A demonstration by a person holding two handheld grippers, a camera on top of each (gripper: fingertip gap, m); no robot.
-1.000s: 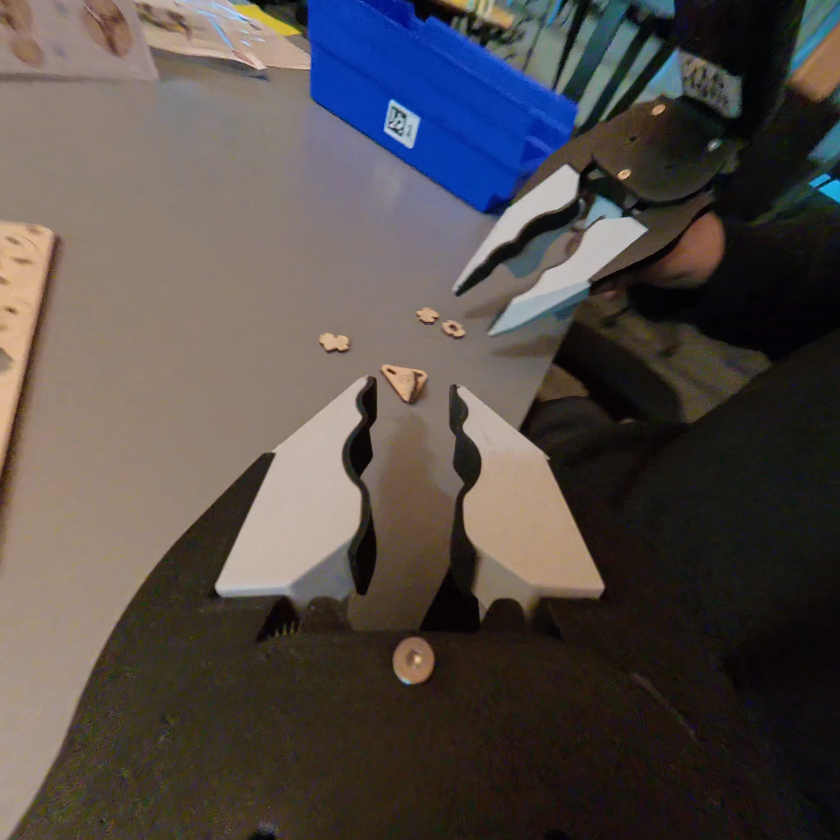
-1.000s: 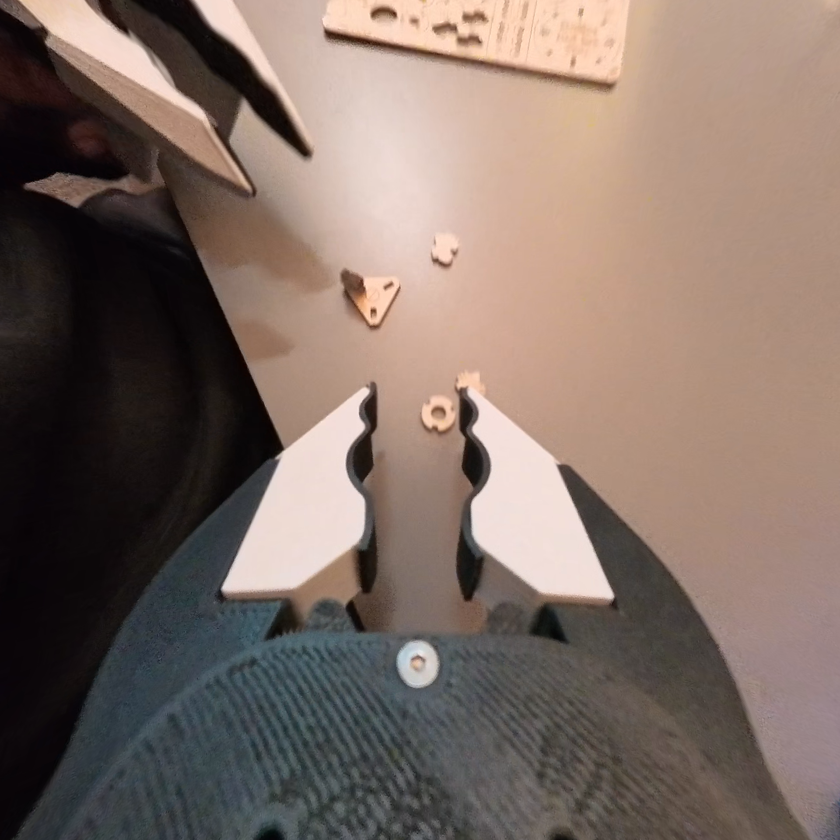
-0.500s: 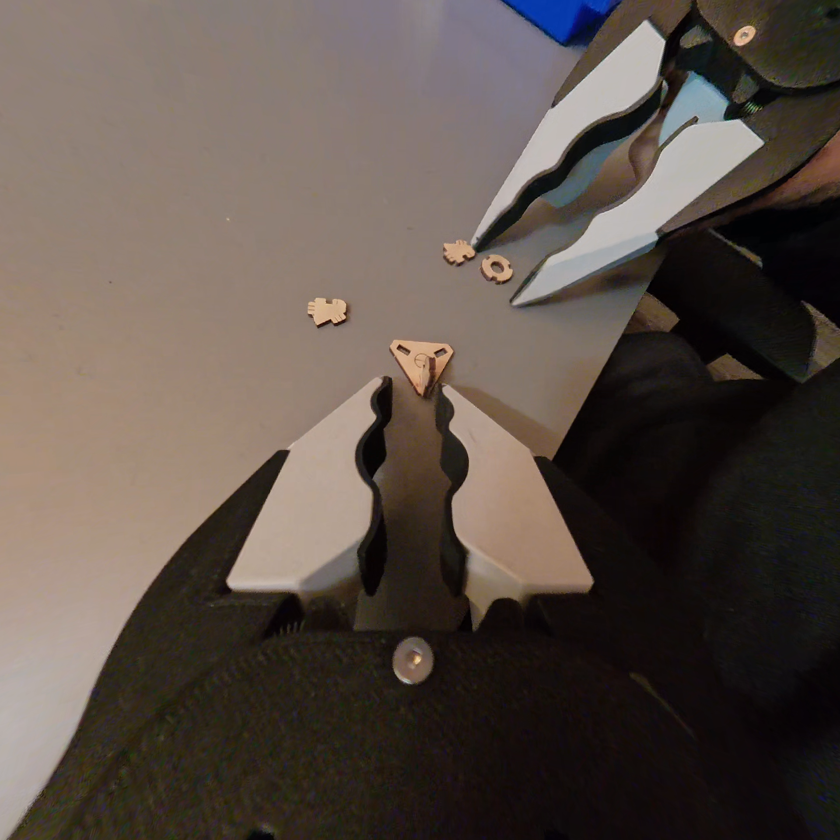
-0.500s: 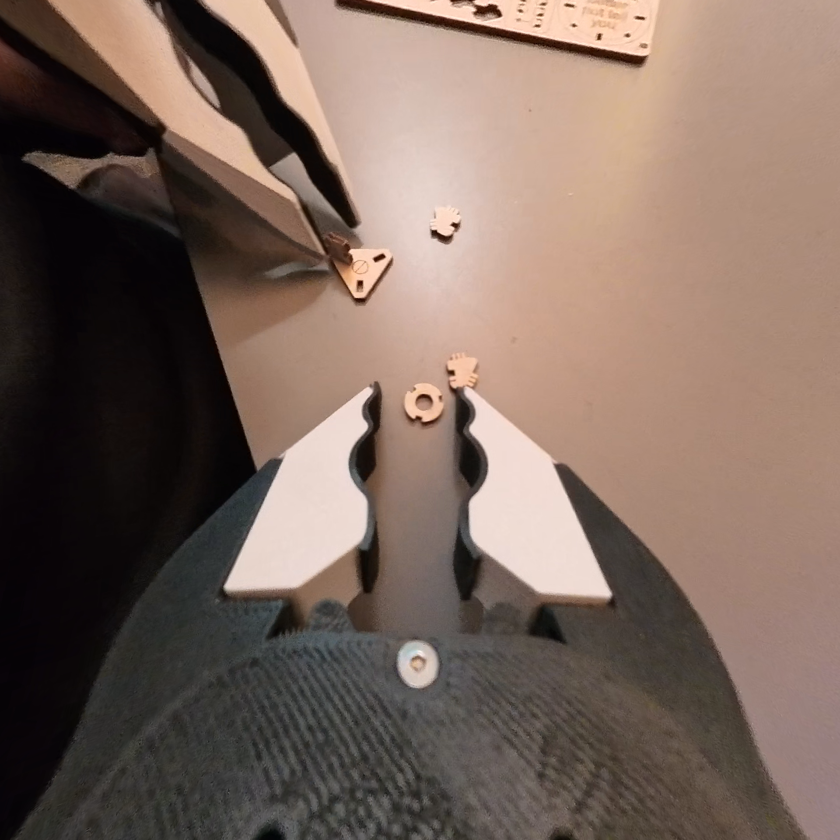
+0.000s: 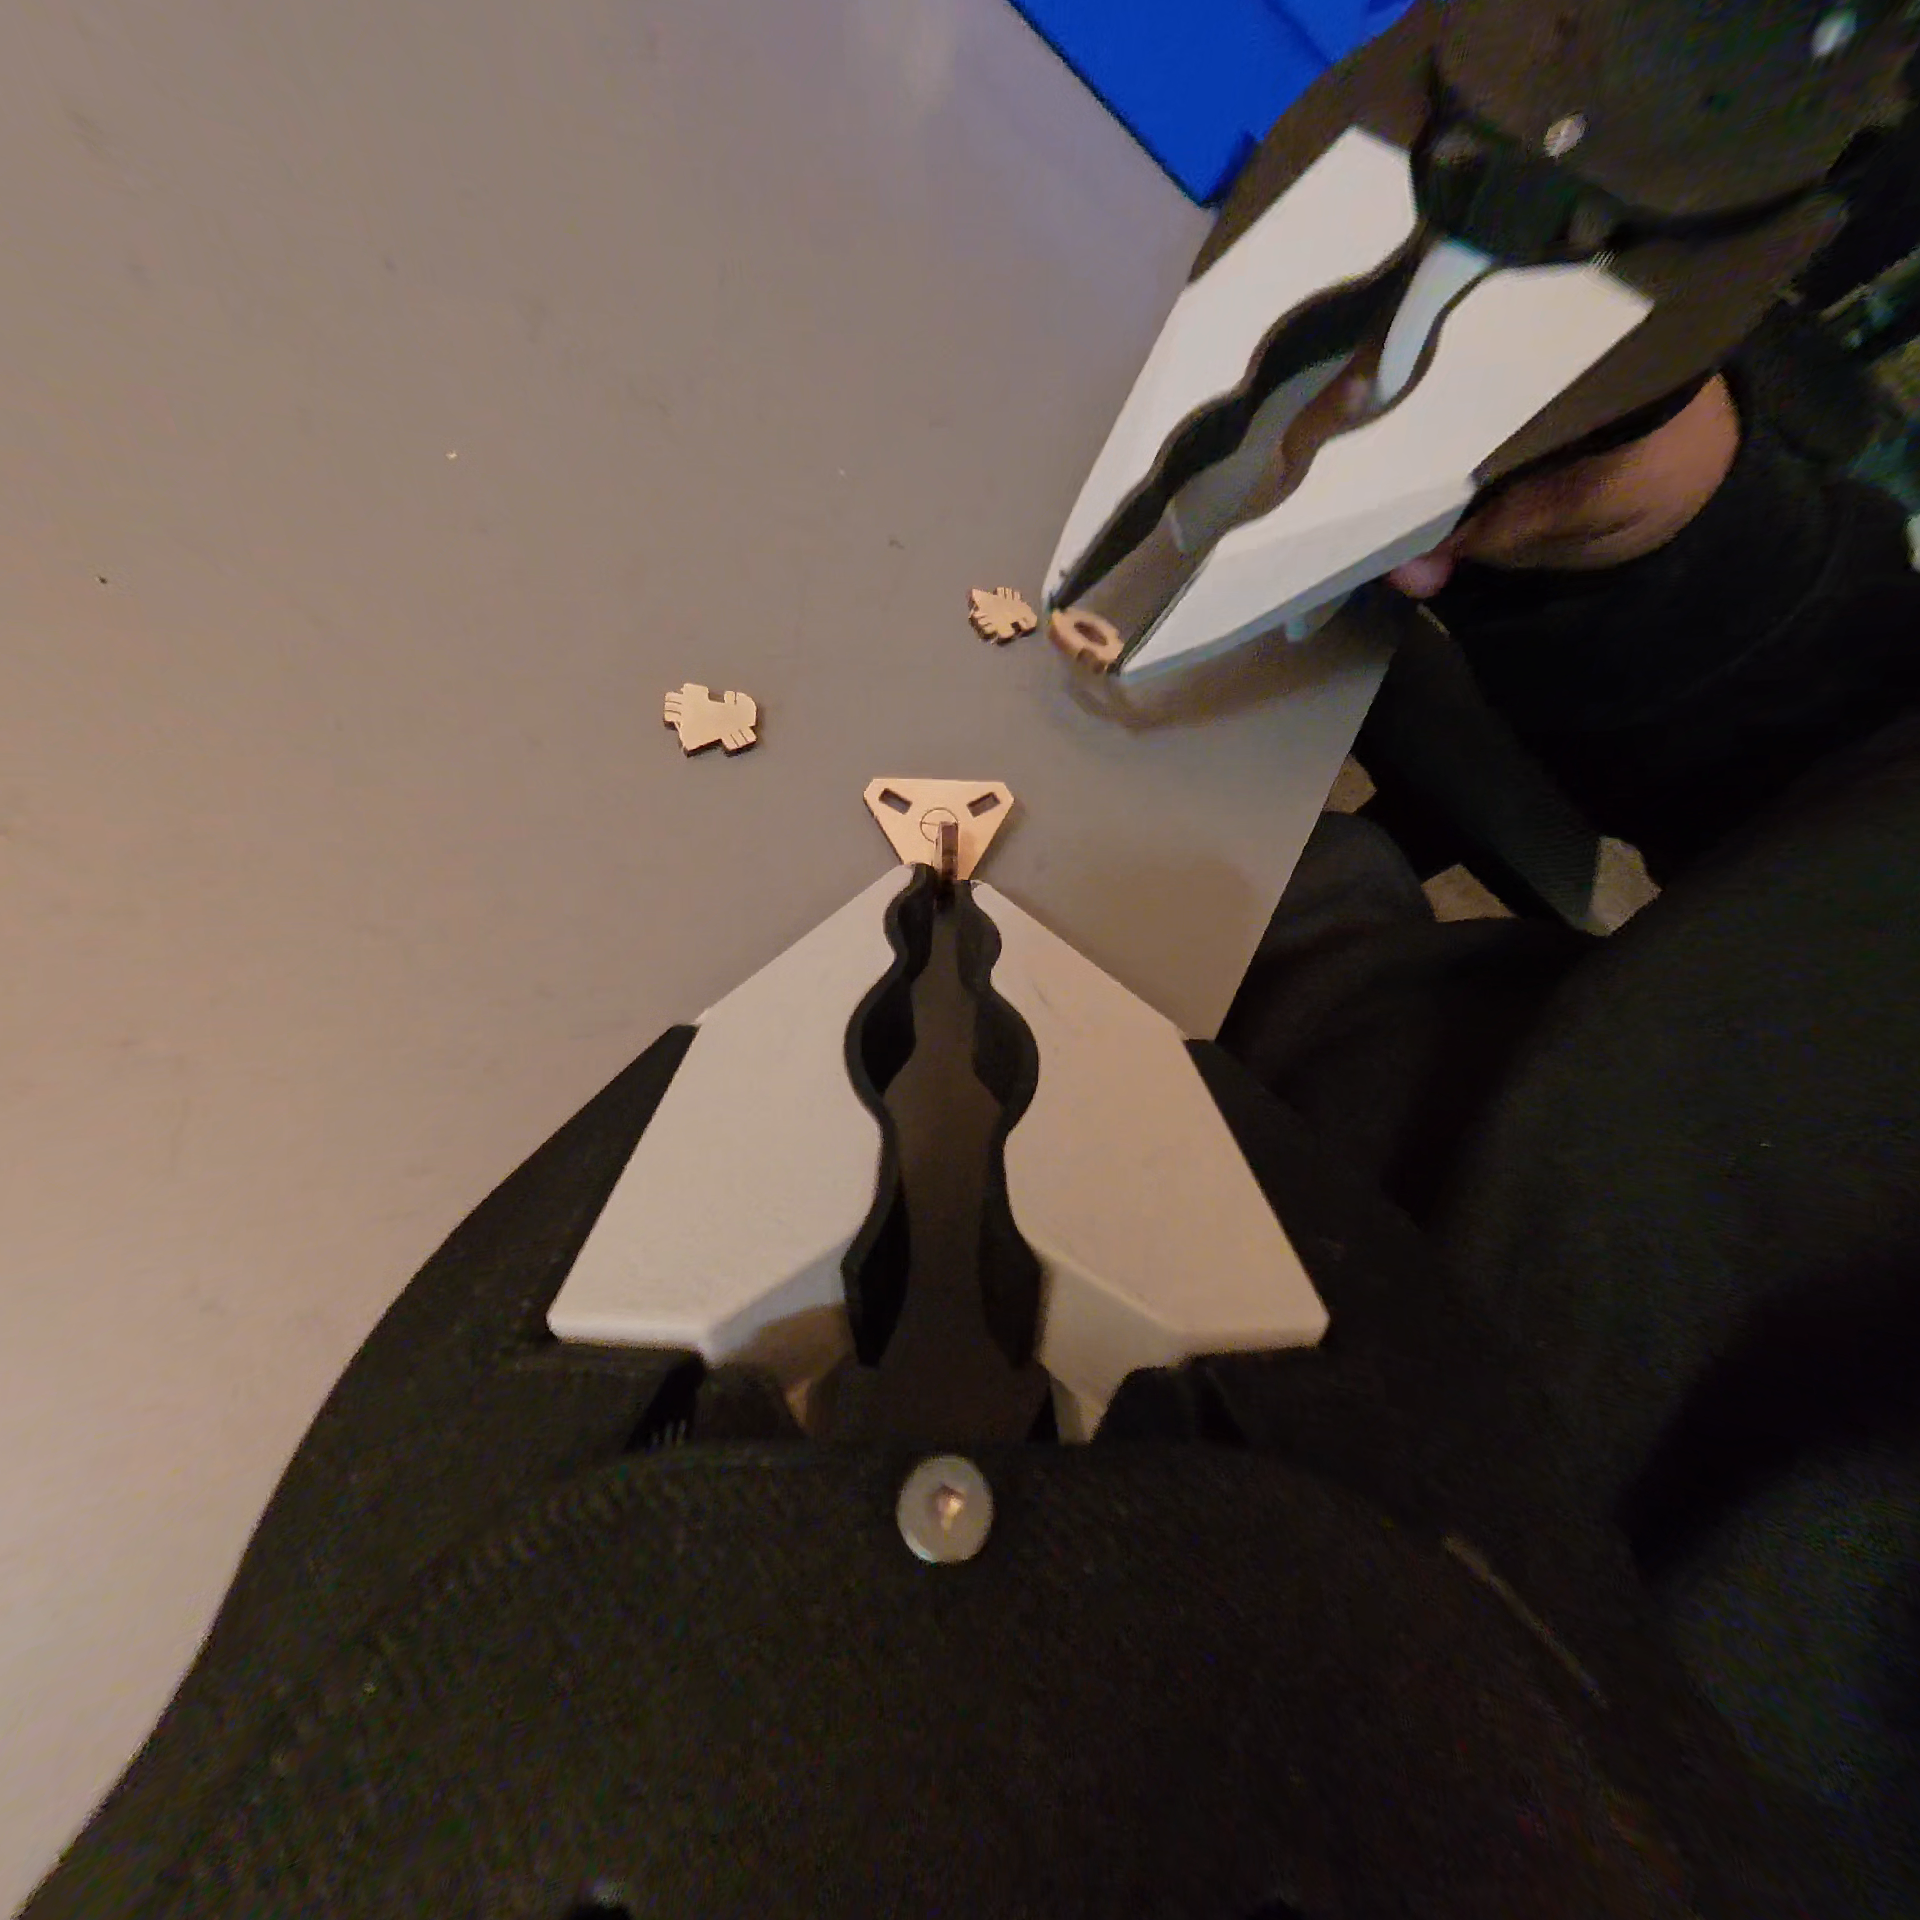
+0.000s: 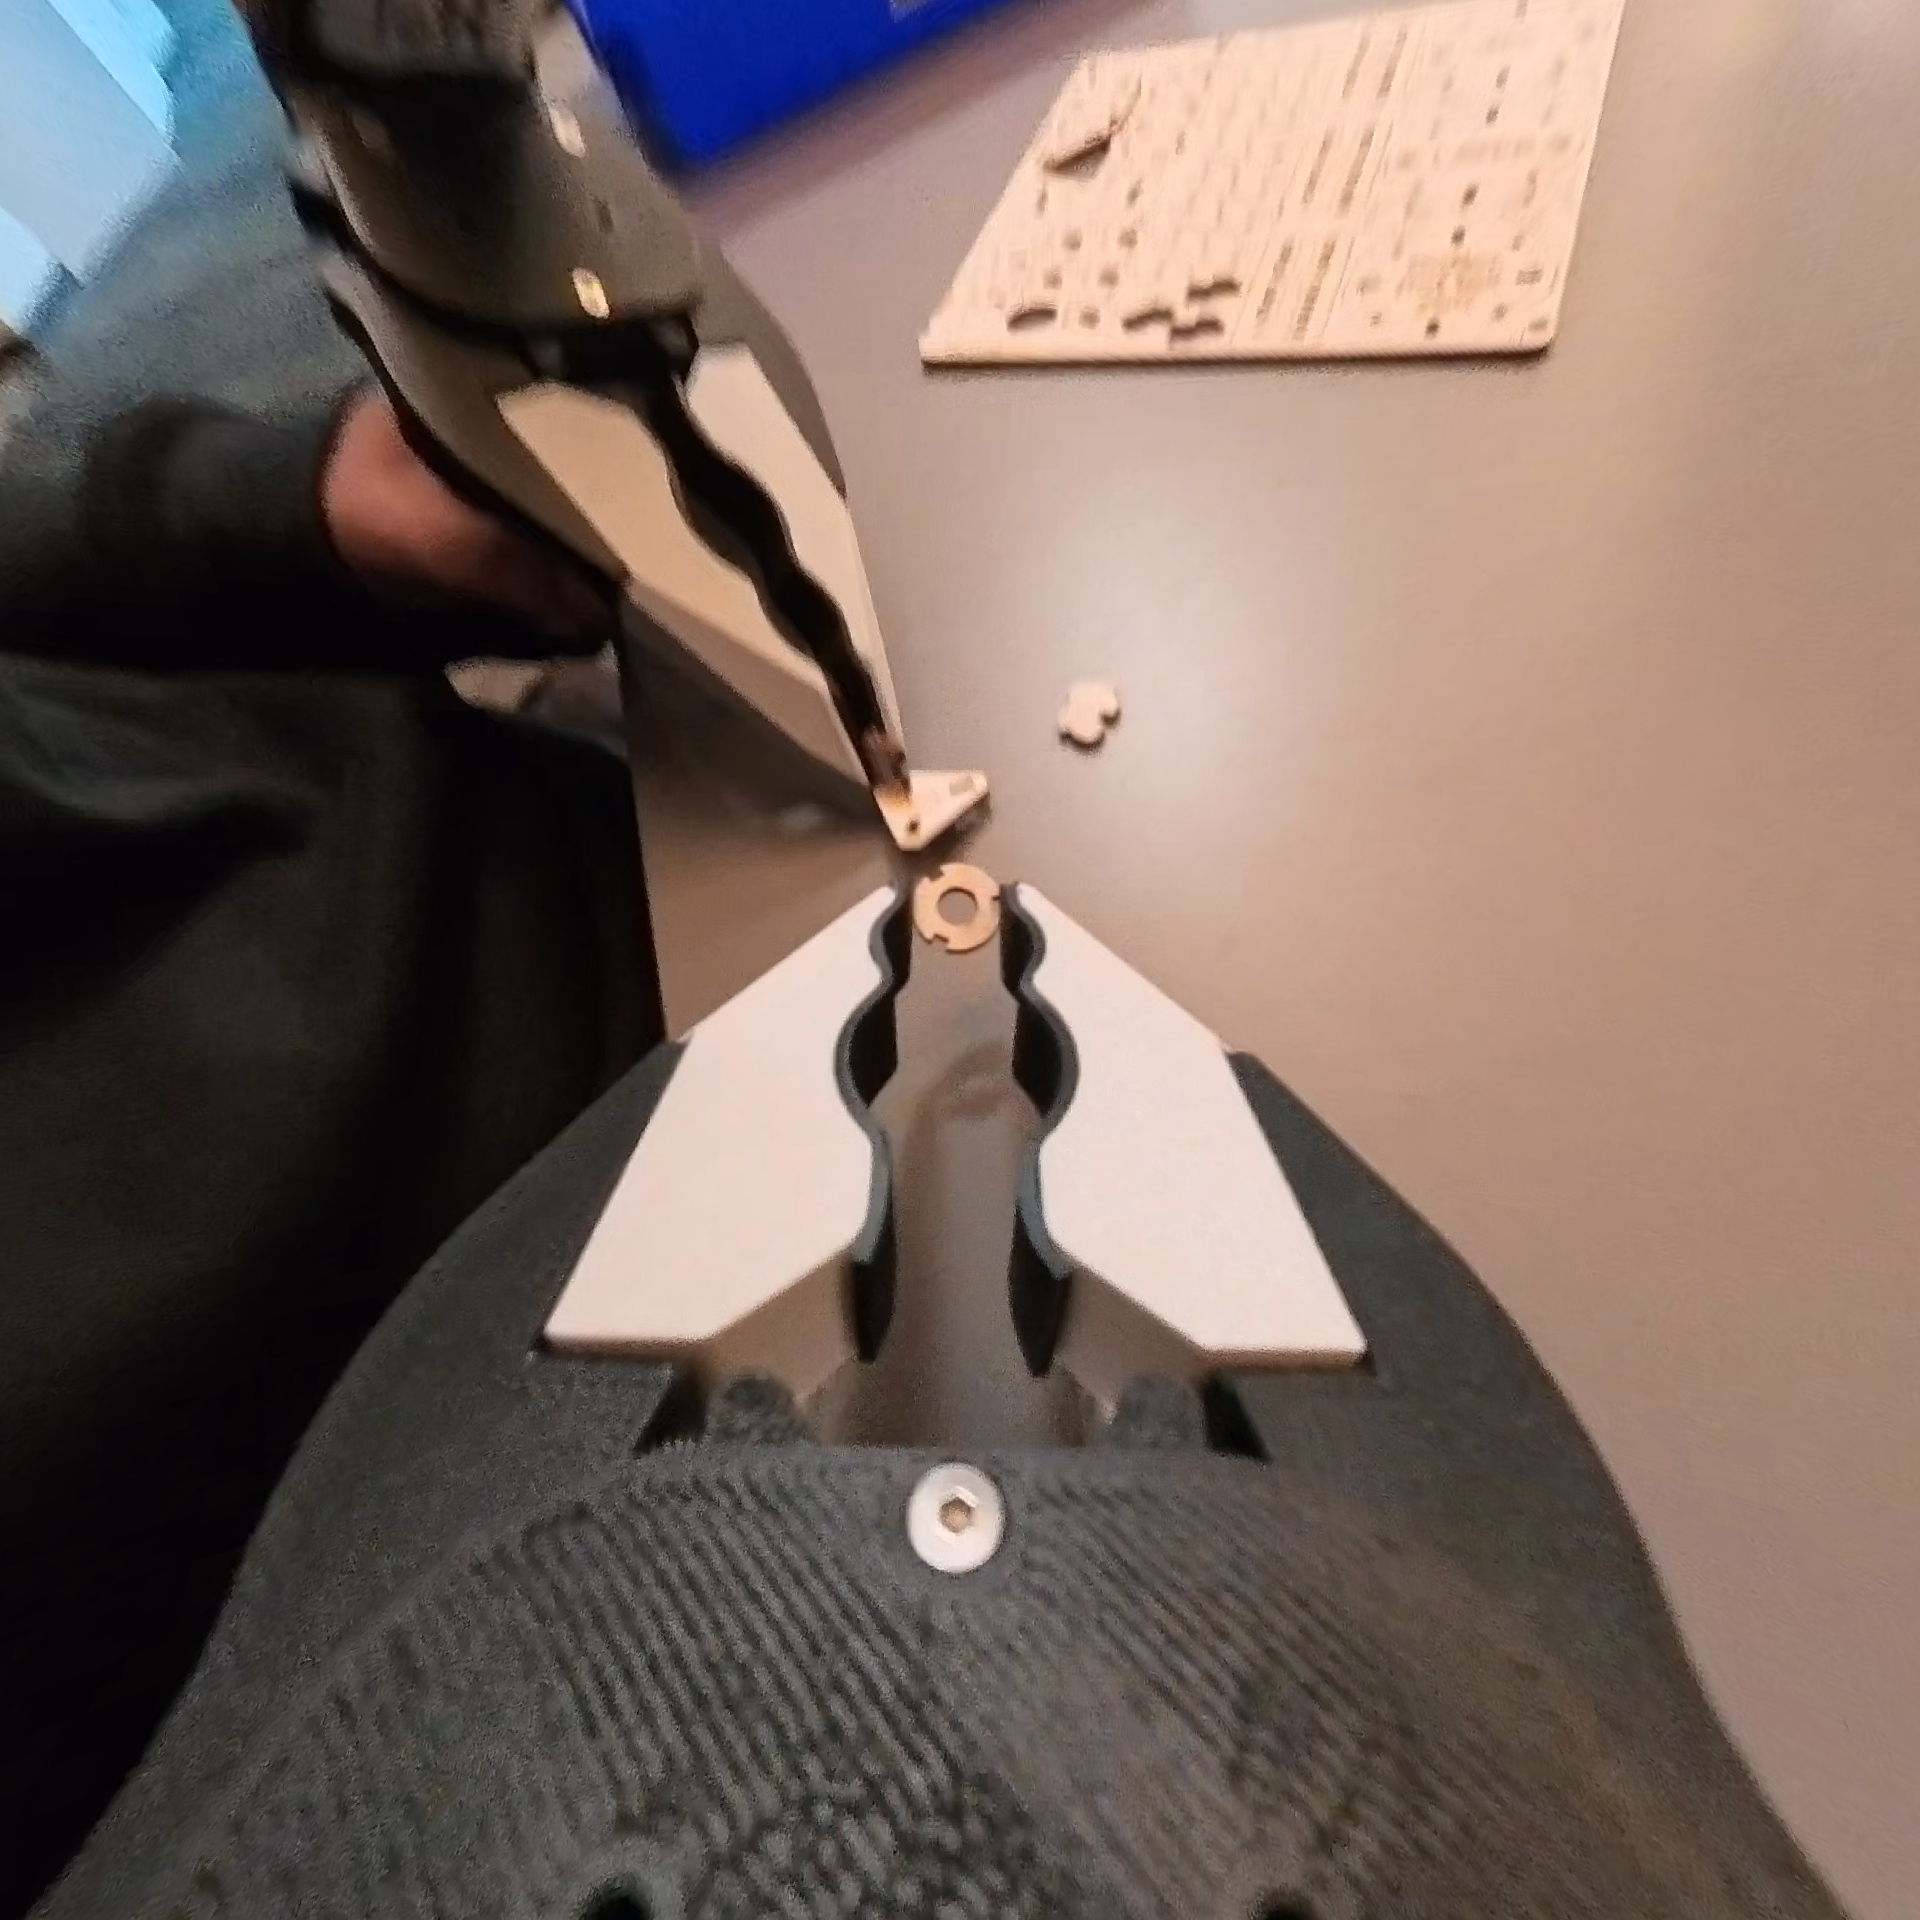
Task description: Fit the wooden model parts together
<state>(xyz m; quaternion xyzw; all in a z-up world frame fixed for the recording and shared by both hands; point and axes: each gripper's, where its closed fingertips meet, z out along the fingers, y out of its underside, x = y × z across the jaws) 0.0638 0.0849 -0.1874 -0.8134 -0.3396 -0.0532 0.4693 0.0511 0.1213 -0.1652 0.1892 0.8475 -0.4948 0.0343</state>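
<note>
Jaws first: my left gripper (image 5: 940,883) pinches the upright tab of the triangular wooden plate (image 5: 940,821) near the grey table (image 5: 416,416) edge; my right gripper (image 6: 956,909) closes around the wooden ring (image 6: 956,907), which looks lifted off the table (contact on one side is unclear). Both pieces look thin, light, stiff and snappable, best held by their edges. Two small cutouts (image 5: 712,717) (image 5: 1003,613) lie nearby.

A blue bin (image 5: 1174,73) and a punched wooden sheet (image 6: 1299,197) rest on the grey table (image 5: 416,416).
</note>
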